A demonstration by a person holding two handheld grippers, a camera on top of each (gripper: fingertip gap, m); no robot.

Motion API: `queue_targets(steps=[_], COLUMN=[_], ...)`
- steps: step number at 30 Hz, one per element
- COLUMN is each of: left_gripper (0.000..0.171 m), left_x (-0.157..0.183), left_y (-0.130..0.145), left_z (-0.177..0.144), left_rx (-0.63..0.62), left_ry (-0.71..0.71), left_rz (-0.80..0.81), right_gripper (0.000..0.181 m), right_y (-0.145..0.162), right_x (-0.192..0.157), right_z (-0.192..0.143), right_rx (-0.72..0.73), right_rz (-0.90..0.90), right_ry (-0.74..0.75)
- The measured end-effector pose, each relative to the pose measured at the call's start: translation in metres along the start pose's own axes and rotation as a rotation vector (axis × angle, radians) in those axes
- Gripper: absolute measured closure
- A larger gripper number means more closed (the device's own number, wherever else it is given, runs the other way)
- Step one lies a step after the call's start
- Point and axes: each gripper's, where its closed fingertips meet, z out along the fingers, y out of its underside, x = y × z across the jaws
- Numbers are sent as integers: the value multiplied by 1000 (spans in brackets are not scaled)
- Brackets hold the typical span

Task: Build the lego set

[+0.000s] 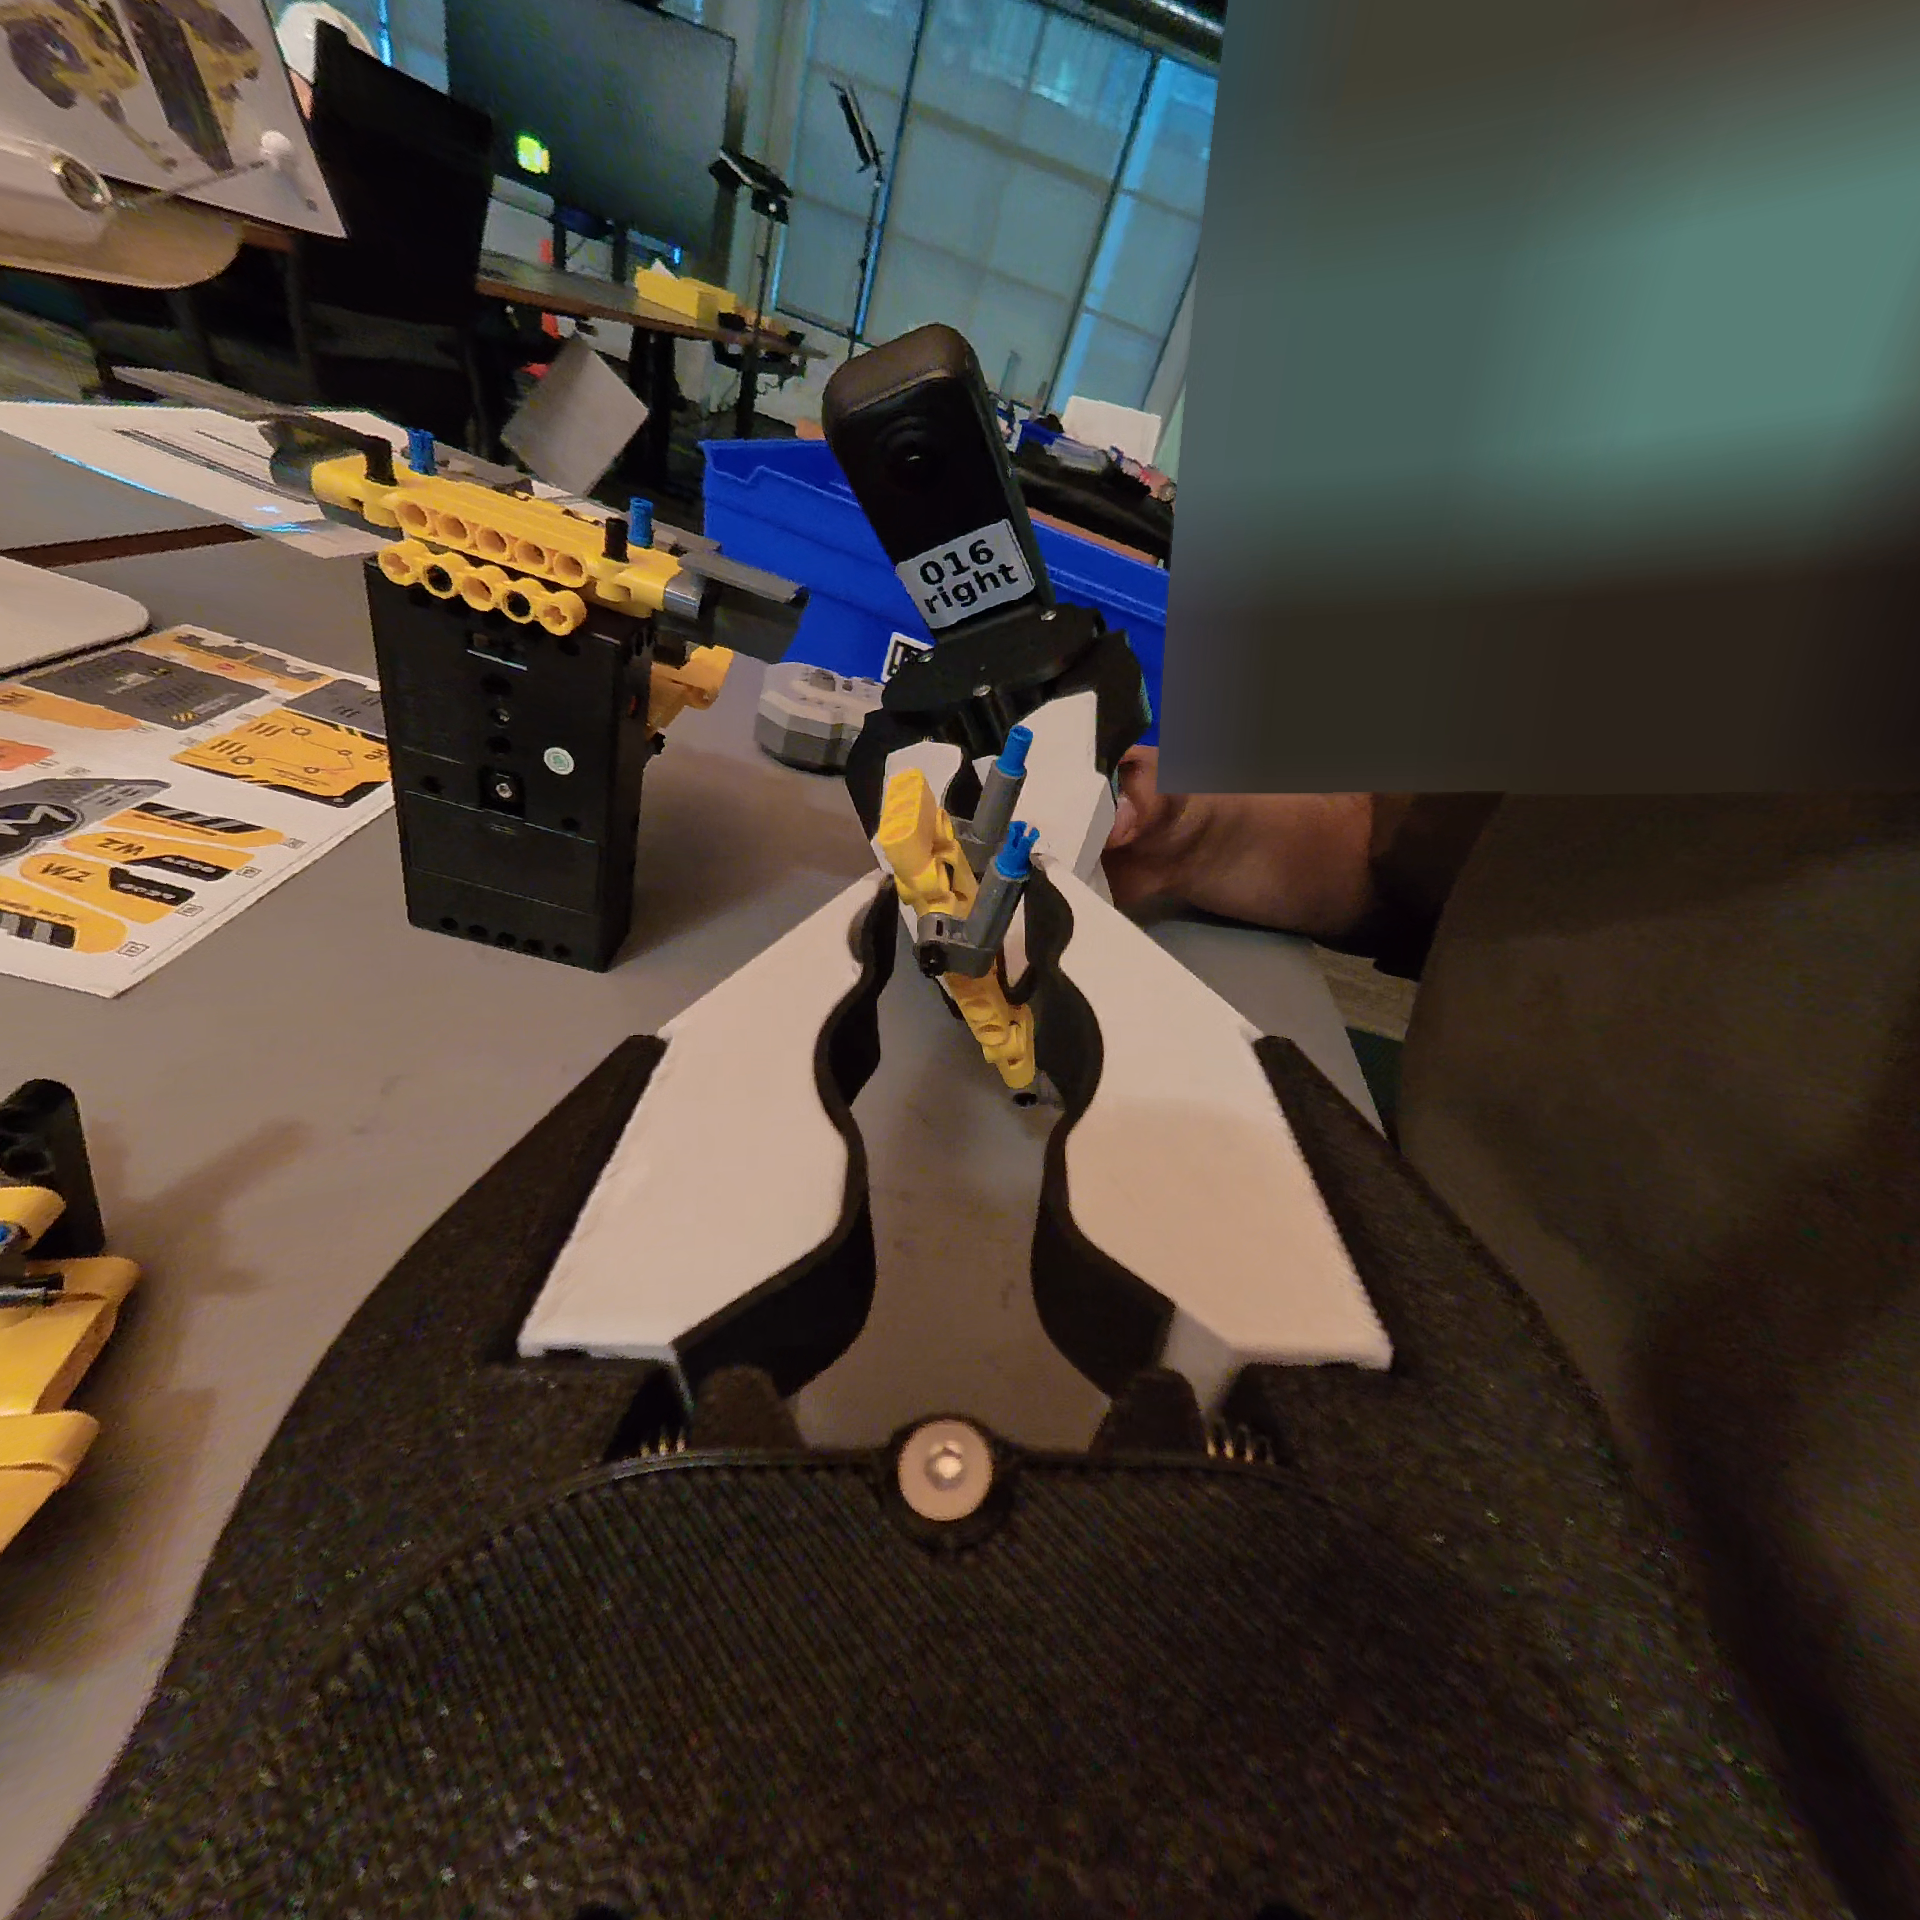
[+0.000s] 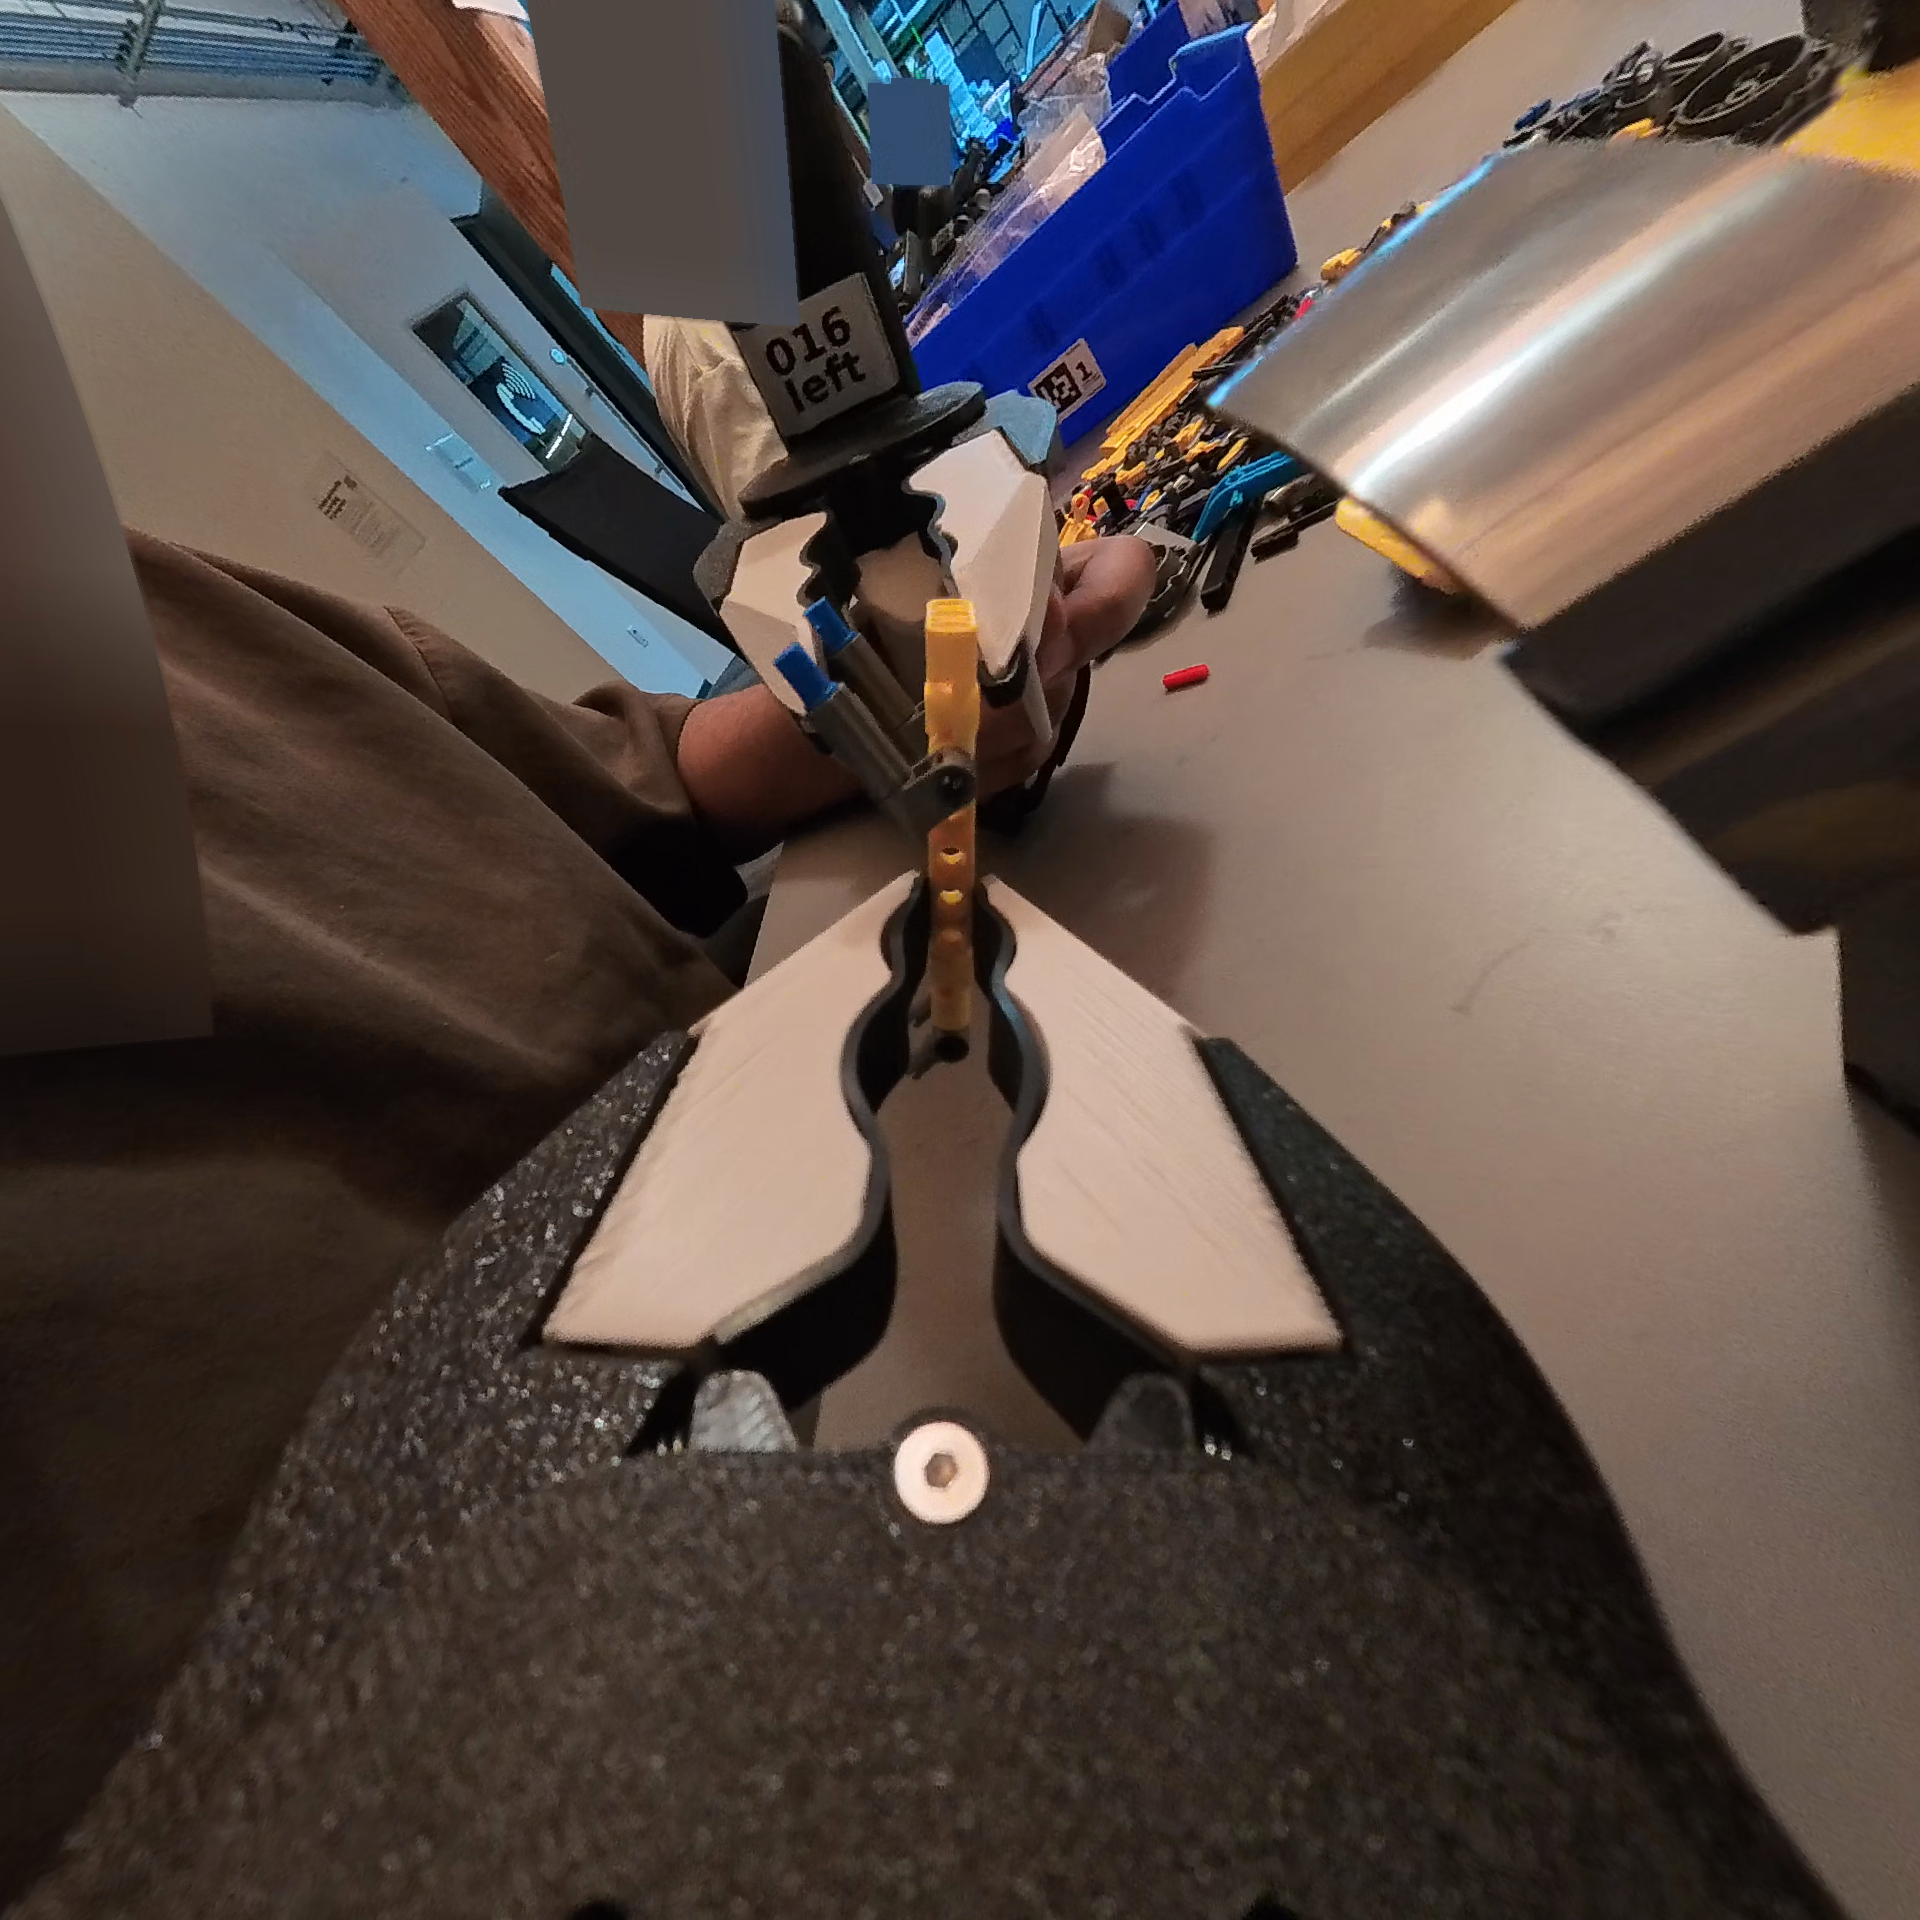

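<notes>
Yellow beam (image 2: pixel 951 831) with grey pins (image 2: pixel 873 727) hangs above the table (image 2: pixel 1351 935), pinched between both grippers. Right gripper (image 2: pixel 951 904) is closed on its lower end; left gripper (image 1: pixel 961 883) is nearly closed around the upper part. Light, stiff plastic, probably slippery; best gripped across flat sides.

yellow parts (image 1: pixel 47 1351) cut off at the left wrist view's left edge, a silver sheet (image 2: pixel 1621 353) blurred and cropped at the right wrist view's right edge, loose pieces (image 2: pixel 1195 468) beyond too small to tell.
</notes>
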Motion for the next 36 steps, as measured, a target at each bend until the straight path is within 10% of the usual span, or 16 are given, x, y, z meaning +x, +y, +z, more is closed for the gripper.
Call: queue_targets(steps=[36], left_gripper=[123], left_x=[-2], left_y=[5], left_z=[2], left_rx=[-23], left_ry=[-6], left_rz=[-46], right_gripper=[175], right_y=[-14], right_x=[-4], right_z=[-8], right_rx=[106], right_rz=[80], right_ry=[-74])
